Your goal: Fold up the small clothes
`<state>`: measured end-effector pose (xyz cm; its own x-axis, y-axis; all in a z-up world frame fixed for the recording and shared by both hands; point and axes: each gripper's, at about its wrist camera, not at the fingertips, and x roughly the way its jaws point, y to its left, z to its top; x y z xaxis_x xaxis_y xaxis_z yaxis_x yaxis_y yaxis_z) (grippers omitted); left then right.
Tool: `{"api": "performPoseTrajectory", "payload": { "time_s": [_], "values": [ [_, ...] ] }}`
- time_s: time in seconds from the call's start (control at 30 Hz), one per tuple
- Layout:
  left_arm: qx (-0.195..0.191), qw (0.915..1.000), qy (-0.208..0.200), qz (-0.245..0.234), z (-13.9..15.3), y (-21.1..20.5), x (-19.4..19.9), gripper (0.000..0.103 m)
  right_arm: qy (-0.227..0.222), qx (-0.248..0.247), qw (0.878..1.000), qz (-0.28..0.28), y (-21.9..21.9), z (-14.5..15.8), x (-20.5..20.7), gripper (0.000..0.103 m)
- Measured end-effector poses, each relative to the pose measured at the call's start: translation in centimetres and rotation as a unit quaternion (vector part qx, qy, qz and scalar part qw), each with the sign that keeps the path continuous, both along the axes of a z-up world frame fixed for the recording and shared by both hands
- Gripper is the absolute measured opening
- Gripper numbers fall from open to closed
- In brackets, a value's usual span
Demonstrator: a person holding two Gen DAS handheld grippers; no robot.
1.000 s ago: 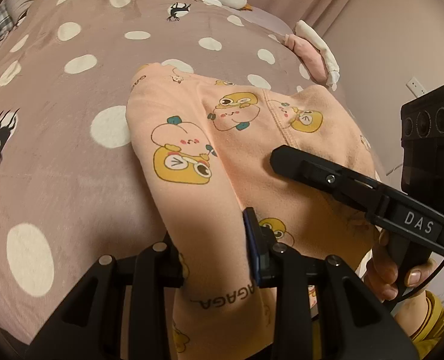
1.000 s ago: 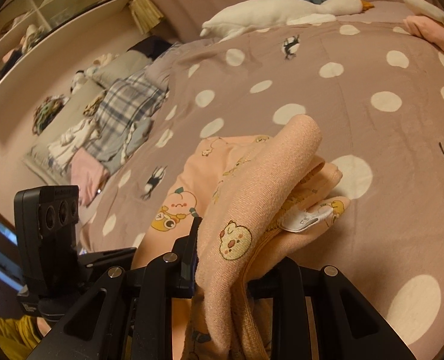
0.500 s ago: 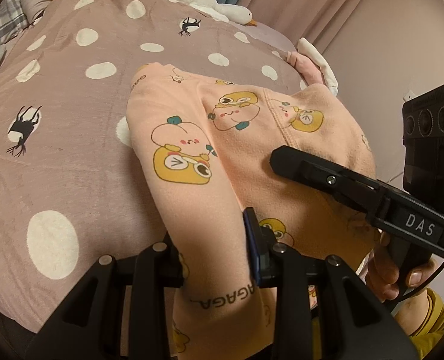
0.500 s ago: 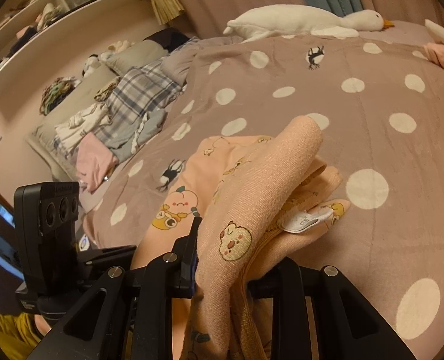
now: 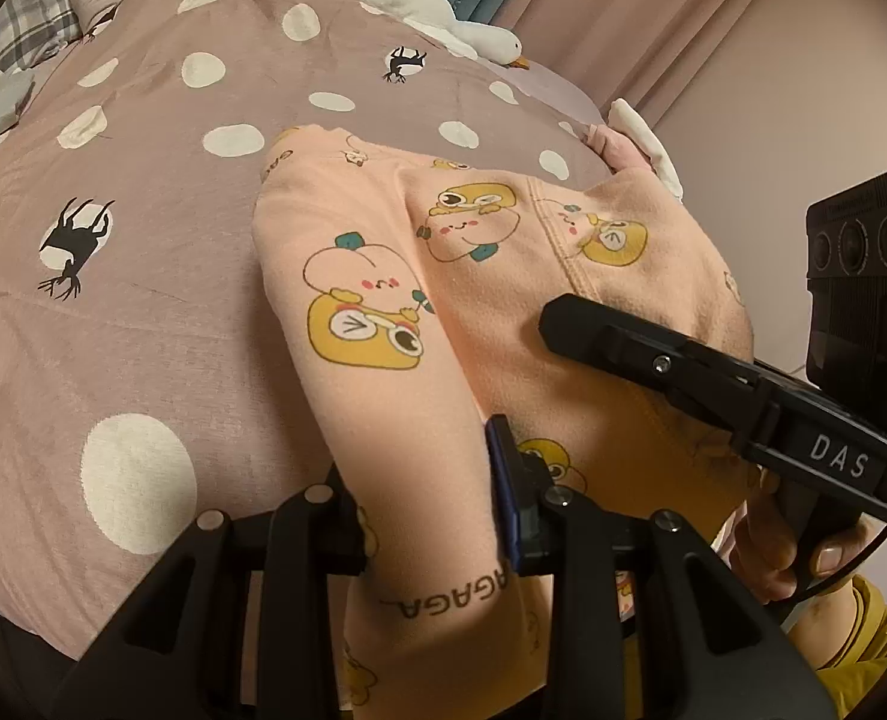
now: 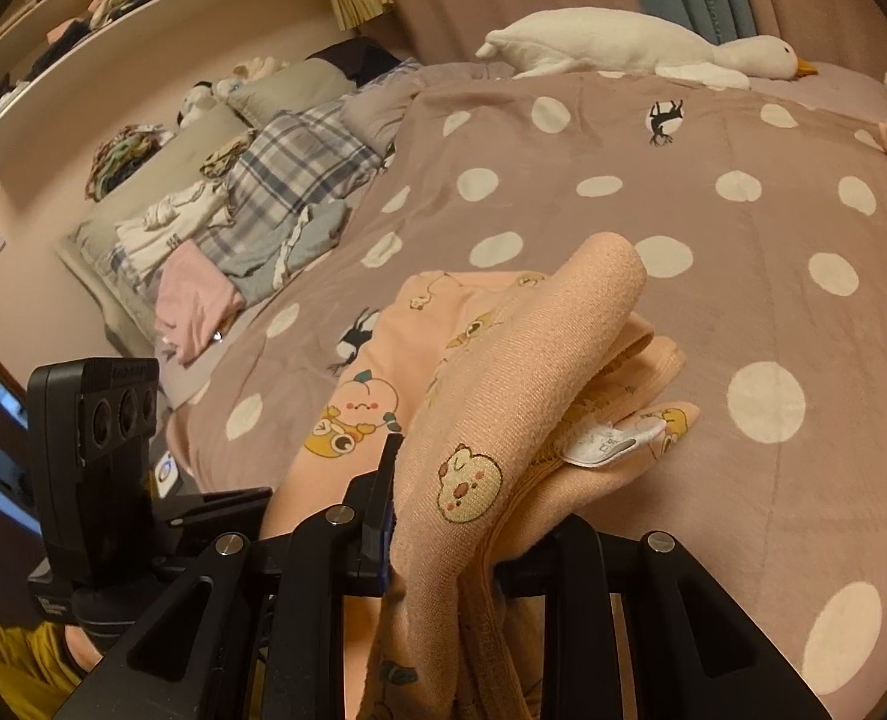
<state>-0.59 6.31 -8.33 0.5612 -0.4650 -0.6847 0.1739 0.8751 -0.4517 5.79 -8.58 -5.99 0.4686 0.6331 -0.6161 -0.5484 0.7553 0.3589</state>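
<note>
Two grippers grip one garment over the polka-dot bedspread (image 5: 143, 276): peach cartoon-print pajama pants (image 5: 383, 276) fill frame centre, left gripper (image 5: 425, 516) pinching one fold, right gripper (image 6: 443, 516) clamped on bunched fabric, white care label (image 6: 608, 441) poking out right.

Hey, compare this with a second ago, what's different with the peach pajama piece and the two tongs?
Both views have swung: more of the dotted bedspread and the plush goose now shows, so both hands carried the peach garment along. Nothing was grabbed or released. The left tongs and right tongs stay clamped on its bunched cloth, which hangs the same way.
</note>
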Motion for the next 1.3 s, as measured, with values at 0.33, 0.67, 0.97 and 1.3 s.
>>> {"api": "performPoseTrajectory", "payload": {
  "time_s": [0.33, 0.67, 0.97, 1.3],
  "values": [
    [-0.002, 1.0, 0.003, 0.006, -0.2, 0.6, -0.1, 0.031, -0.001, -0.011, 1.0, 0.005, 0.9, 0.0, 0.1, 0.026],
    [-0.002, 0.9999, 0.008, 0.007, -0.5, 1.2, 0.3, 0.031, 0.002, -0.015, 1.0, 0.007, 1.4, -0.1, 0.5, 0.026],
    [-0.001, 0.9998, 0.019, 0.006, -1.0, 1.4, 0.8, 0.031, 0.012, -0.015, 1.0, 0.007, 1.5, -0.5, 0.9, 0.026],
    [0.005, 0.9996, 0.029, 0.001, -1.4, 0.9, 1.4, 0.032, 0.021, -0.013, 1.0, 0.004, 1.2, -0.9, 1.2, 0.026]
  ]
}}
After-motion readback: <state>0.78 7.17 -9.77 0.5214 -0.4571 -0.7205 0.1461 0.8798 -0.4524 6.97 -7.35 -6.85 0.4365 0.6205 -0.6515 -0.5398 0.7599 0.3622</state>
